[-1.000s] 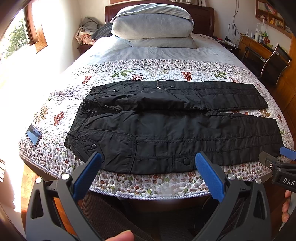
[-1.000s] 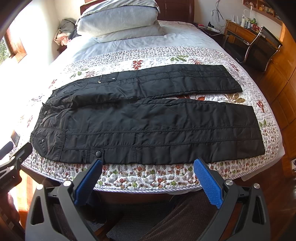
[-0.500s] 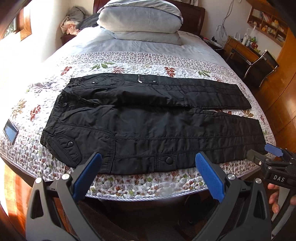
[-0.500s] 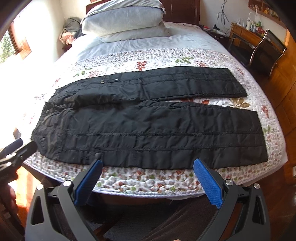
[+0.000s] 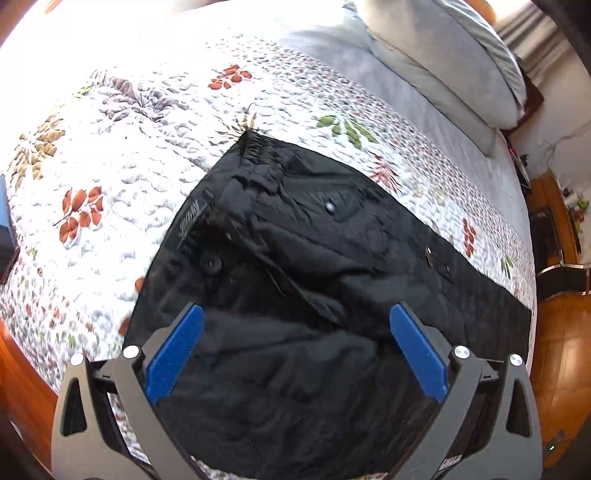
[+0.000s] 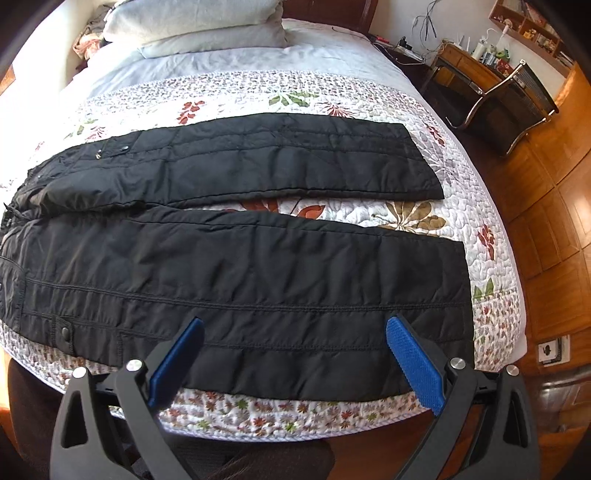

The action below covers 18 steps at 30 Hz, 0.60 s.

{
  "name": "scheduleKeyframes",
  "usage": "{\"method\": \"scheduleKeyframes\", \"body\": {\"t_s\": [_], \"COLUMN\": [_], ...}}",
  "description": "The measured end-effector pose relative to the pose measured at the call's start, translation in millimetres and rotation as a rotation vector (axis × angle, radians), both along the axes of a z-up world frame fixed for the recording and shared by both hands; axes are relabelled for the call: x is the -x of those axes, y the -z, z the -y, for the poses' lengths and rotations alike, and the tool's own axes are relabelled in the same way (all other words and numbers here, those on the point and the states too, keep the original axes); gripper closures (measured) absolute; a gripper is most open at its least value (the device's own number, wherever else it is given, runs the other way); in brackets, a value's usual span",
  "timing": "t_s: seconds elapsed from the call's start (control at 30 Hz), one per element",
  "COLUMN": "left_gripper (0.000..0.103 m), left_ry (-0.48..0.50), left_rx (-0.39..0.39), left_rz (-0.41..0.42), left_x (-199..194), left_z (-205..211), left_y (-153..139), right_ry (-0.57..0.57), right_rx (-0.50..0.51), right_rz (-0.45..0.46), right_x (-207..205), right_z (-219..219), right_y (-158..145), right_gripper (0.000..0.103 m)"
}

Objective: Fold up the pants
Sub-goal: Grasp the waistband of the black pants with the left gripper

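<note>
At the left end of the bed, the left gripper [image 5: 291, 347] hangs just over the waist of the black pants [image 5: 314, 266], its blue pads spread wide with nothing between them. In its view the waistband runs from about ten o'clock toward twelve, a button sits near nine o'clock of the frame's centre, and a pale snap shows near one o'clock. The picture is smeared there, so whether a pad already touches cloth is hard to say; it looks a little apart. A dark flat object [image 5: 5, 240] lies at the quilt's nine o'clock edge.

The pants lie flat on the floral quilt [image 6: 417, 218], waist left, cuffs right, the two legs parted in a narrow V. That layout suits a lengthwise fold, one leg laid over the other.

Toward the right, the right gripper [image 6: 293, 360] is likewise fully open and empty, poised over the near leg's lower edge at six o'clock, near the cuff end. With one tool at the waist and one by the hem, the near leg could probably be lifted evenly. Pillows [image 6: 207, 22] sit at twelve o'clock, and a chair [image 6: 517, 99] at two.
</note>
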<state>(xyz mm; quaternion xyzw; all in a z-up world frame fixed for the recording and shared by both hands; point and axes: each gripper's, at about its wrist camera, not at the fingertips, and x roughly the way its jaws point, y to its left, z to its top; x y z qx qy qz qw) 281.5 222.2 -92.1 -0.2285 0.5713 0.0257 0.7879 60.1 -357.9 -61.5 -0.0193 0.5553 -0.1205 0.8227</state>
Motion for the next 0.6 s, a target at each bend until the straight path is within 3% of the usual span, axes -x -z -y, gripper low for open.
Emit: {"method": "scheduleKeyframes", "body": {"t_s": [0.13, 0.3, 0.6], "left_gripper": [0.002, 0.002, 0.004], "left_ry": [-0.041, -0.064, 0.064], "left_rx": [0.003, -0.047, 0.010], "left_rz": [-0.139, -0.278, -0.295], "left_x": [-72.0, -122.3, -150.5], "left_z": [-38.6, -68.8, -54.7], "left_y": [35.6, 75.6, 94.2], "right_ry": [-0.072, -0.140, -0.228], "right_rx": [-0.024, -0.088, -0.126], "right_rz": [-0.042, -0.081, -0.046], "right_x": [-38.5, -86.4, -142.2], "right_z": [-4.6, -7.8, 8.1], "right_y": [17.7, 36.3, 43.4], "right_gripper": [0.003, 0.003, 0.003]}}
